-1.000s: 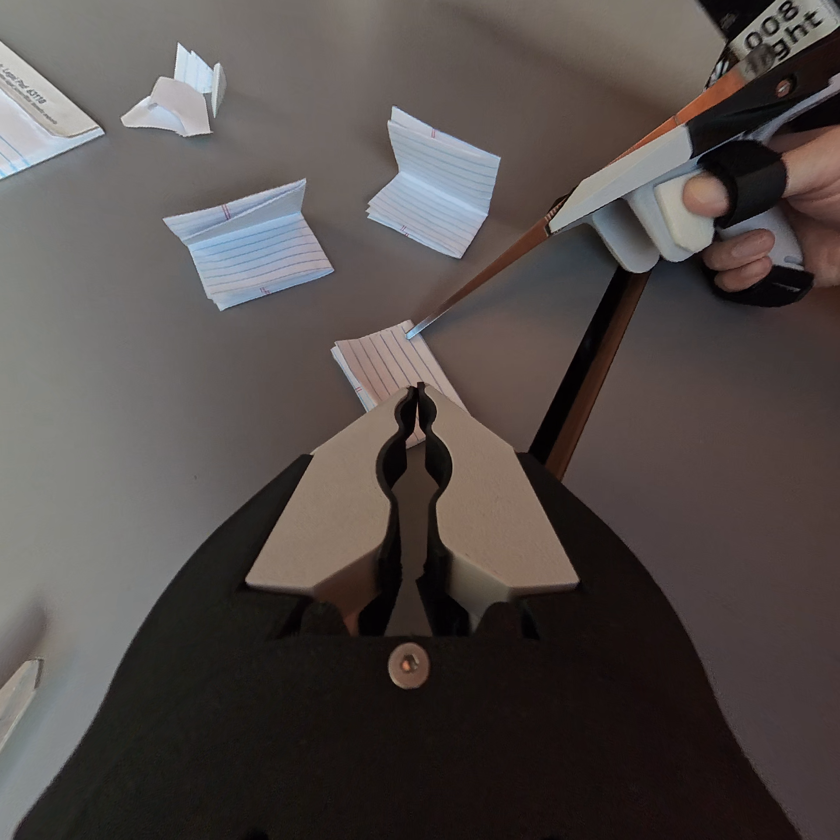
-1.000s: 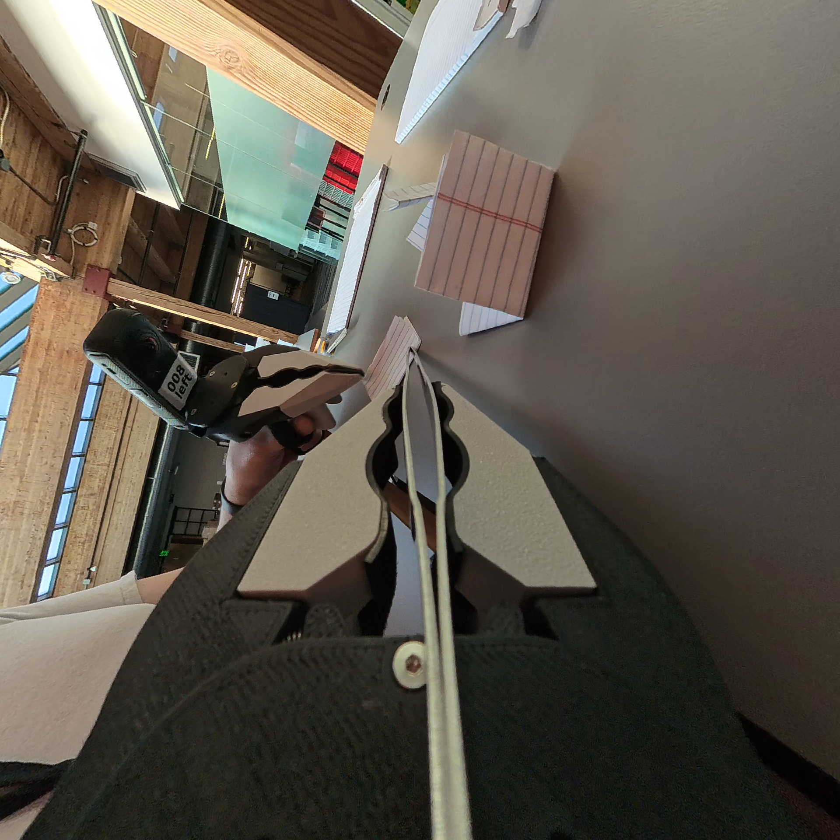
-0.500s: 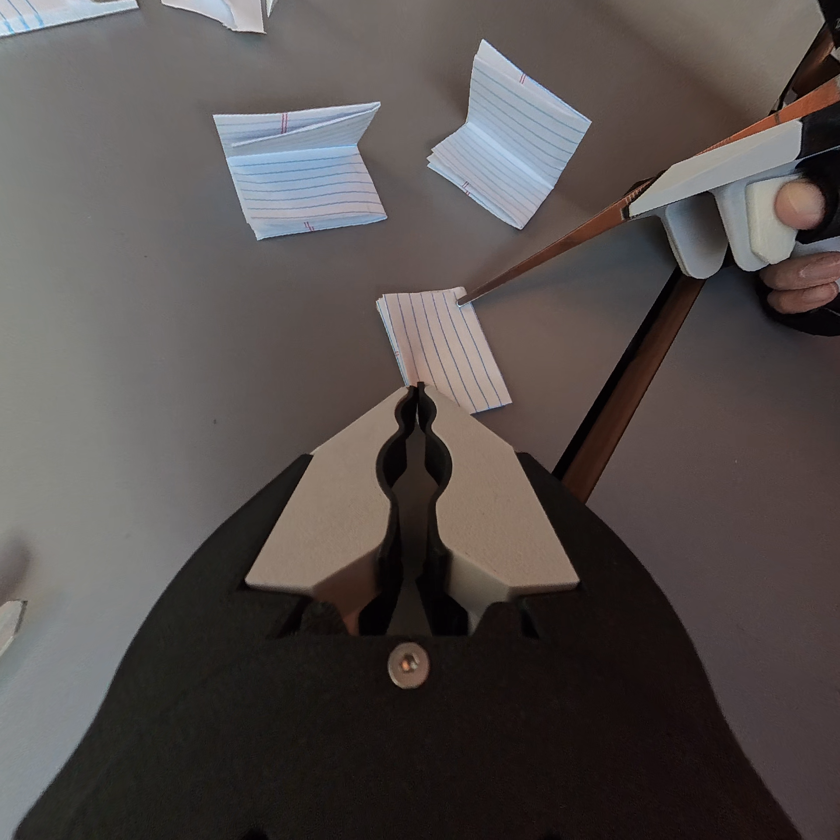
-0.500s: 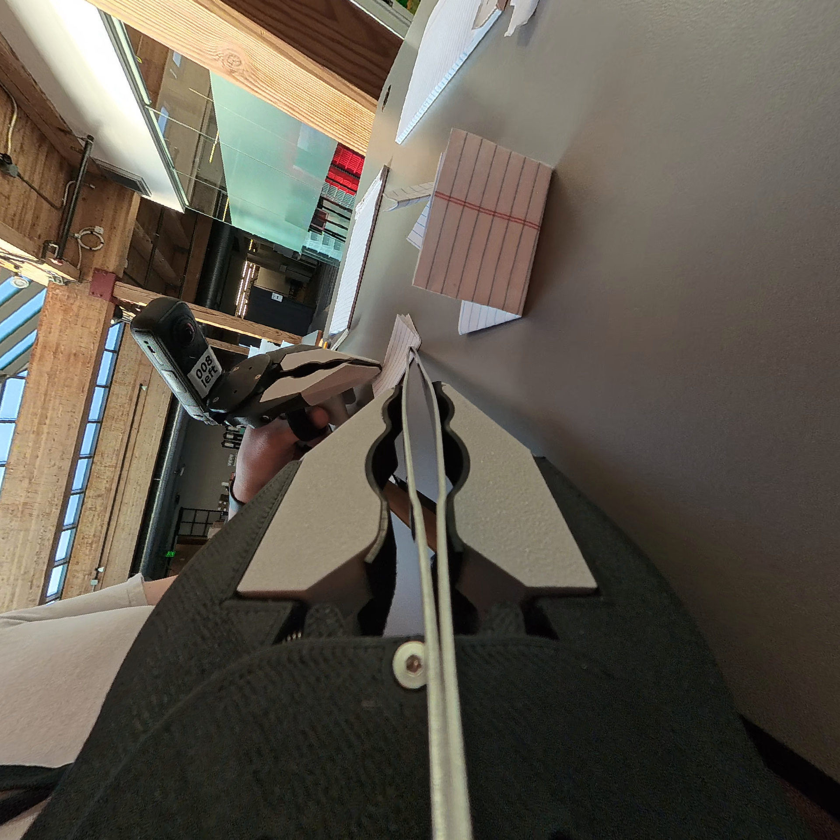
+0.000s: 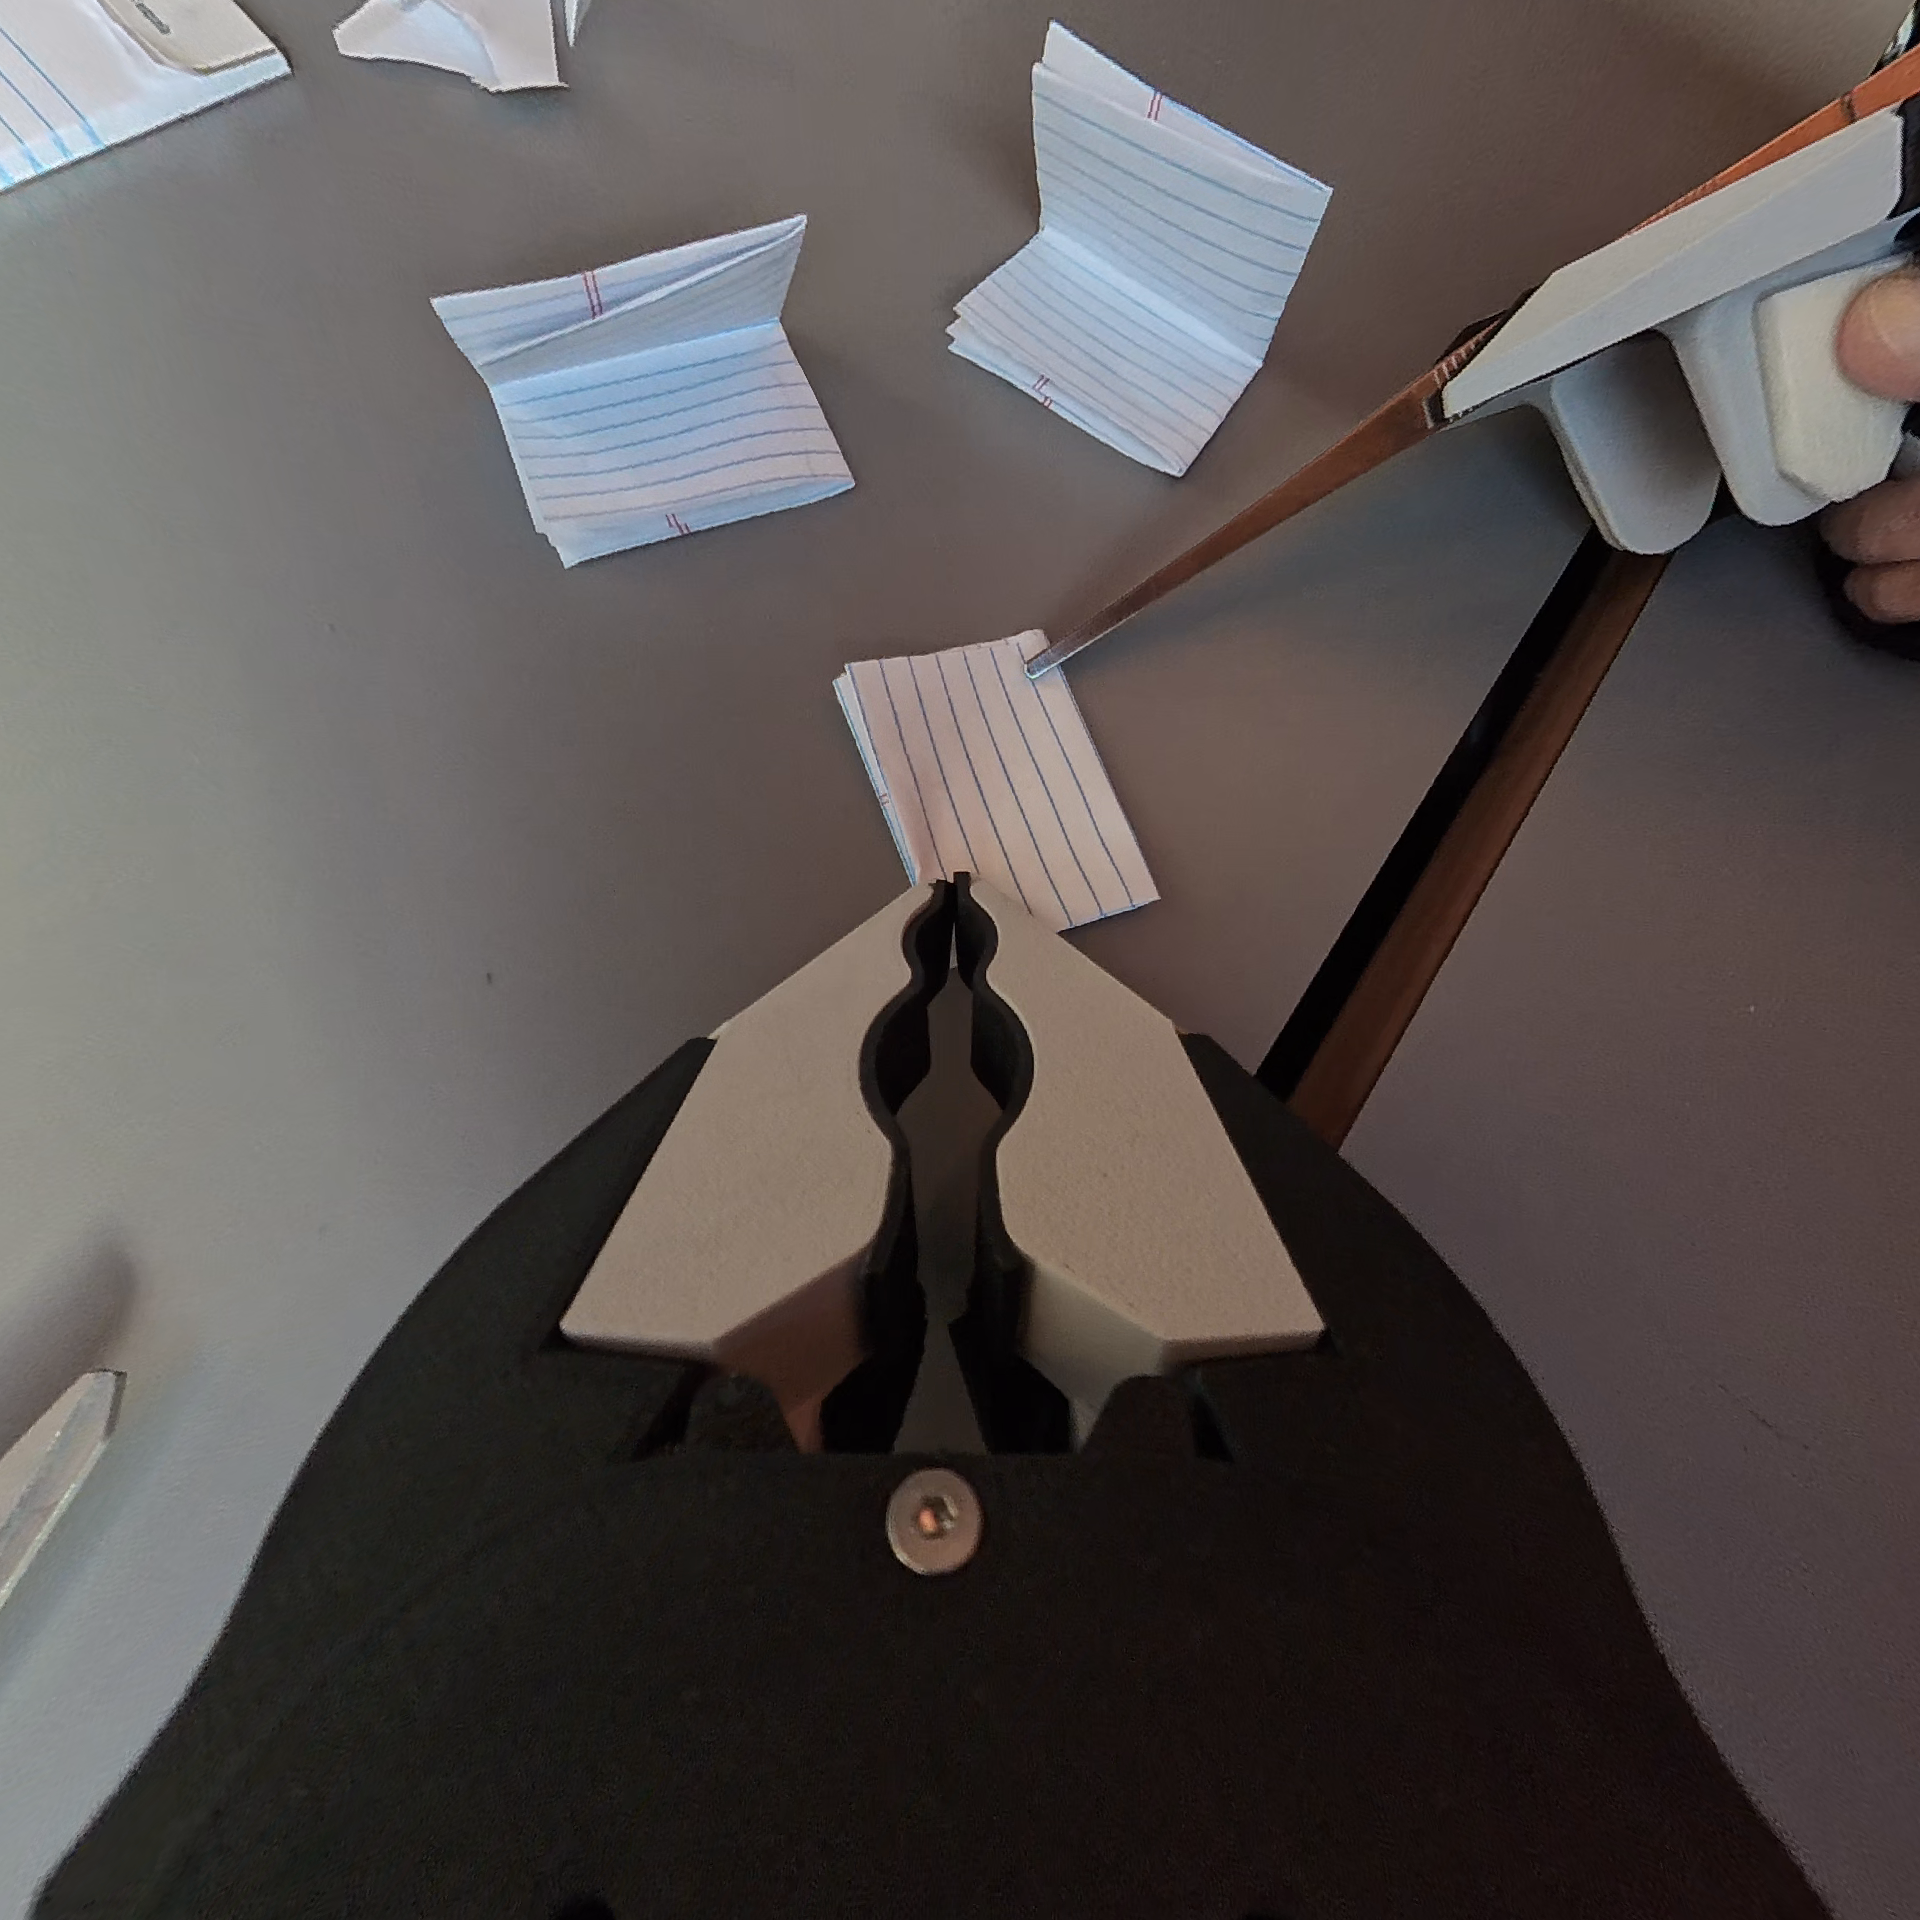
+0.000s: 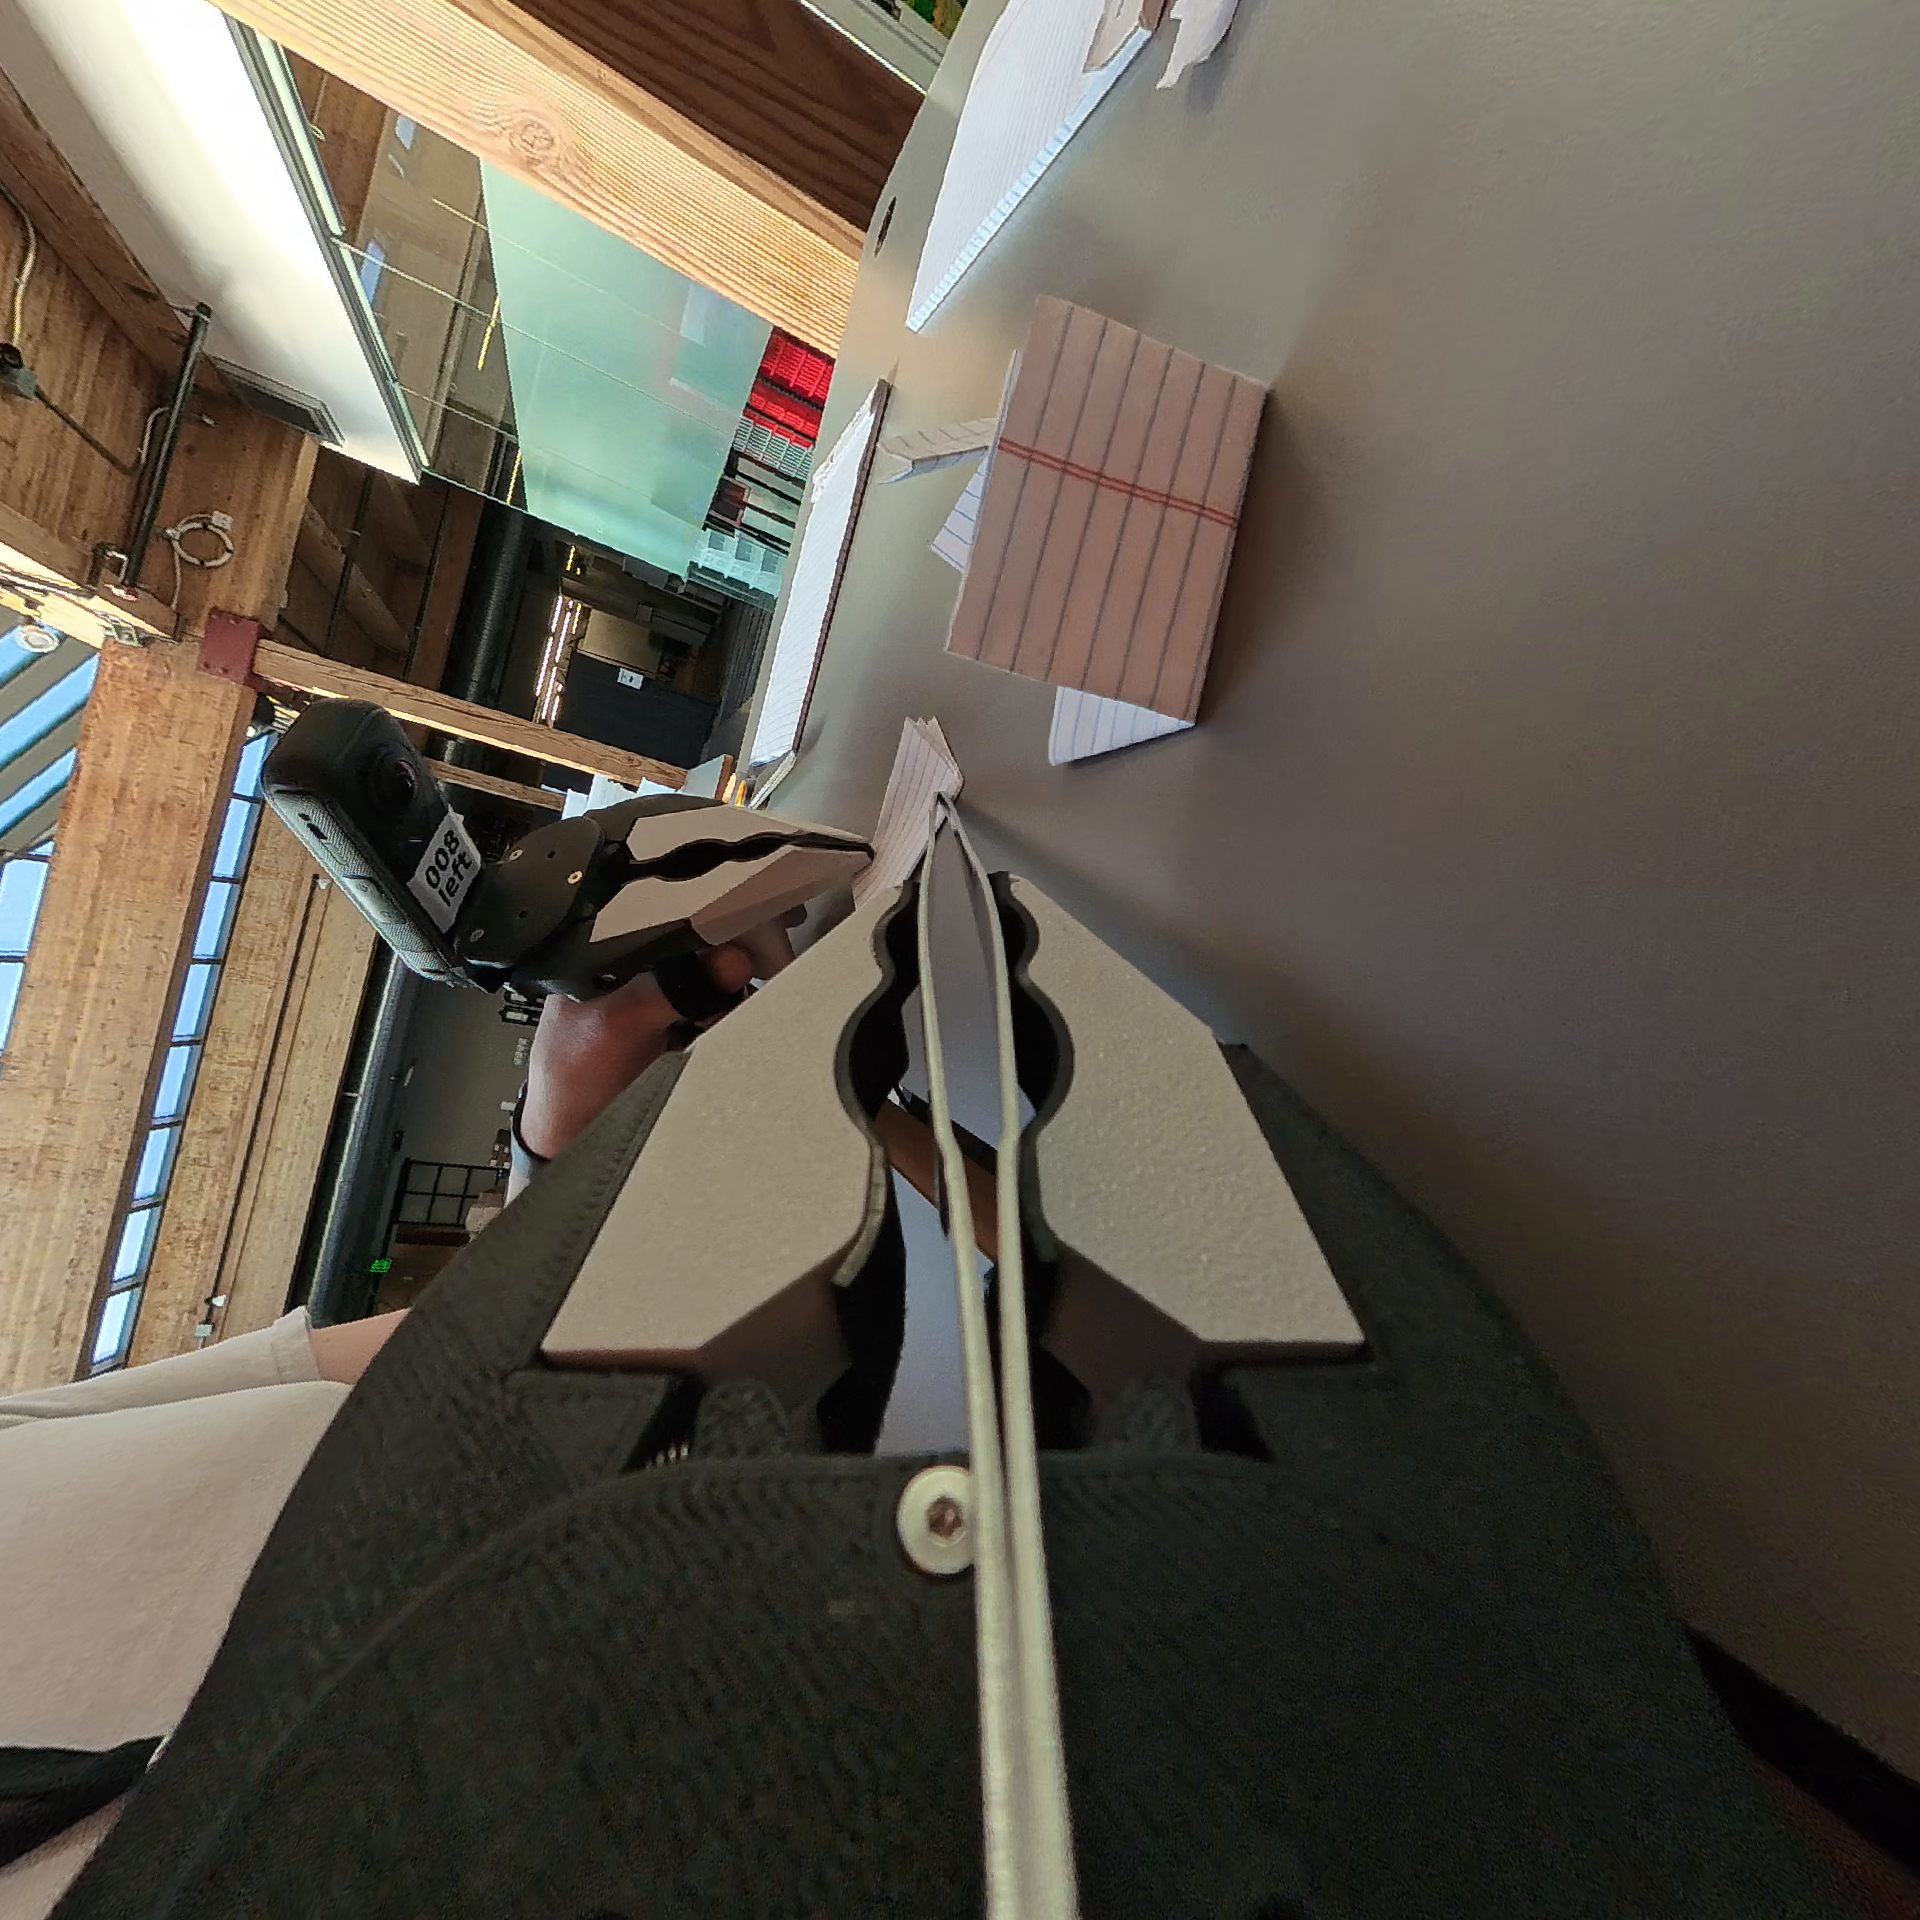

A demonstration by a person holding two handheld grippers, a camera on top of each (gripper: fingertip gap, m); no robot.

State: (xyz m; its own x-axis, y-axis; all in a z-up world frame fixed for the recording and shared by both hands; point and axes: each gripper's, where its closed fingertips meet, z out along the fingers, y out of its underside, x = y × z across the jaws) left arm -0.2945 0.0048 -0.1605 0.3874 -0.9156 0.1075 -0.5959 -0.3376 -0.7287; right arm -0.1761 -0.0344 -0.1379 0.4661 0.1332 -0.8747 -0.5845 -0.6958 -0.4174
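Grey worktop (image 5: 312, 935): left tongs (image 5: 954, 883) closed (empty) at folded paper (image 5: 997, 790) near its right edge; right tongs (image 6: 961, 883) clamped on tweezers (image 6: 987, 1195), tips on paper's far corner.

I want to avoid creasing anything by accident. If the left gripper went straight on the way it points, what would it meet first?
Most likely the small folded lined paper: the left gripper, jaws shut, has its tips at that paper's near edge. Height above it is unclear.
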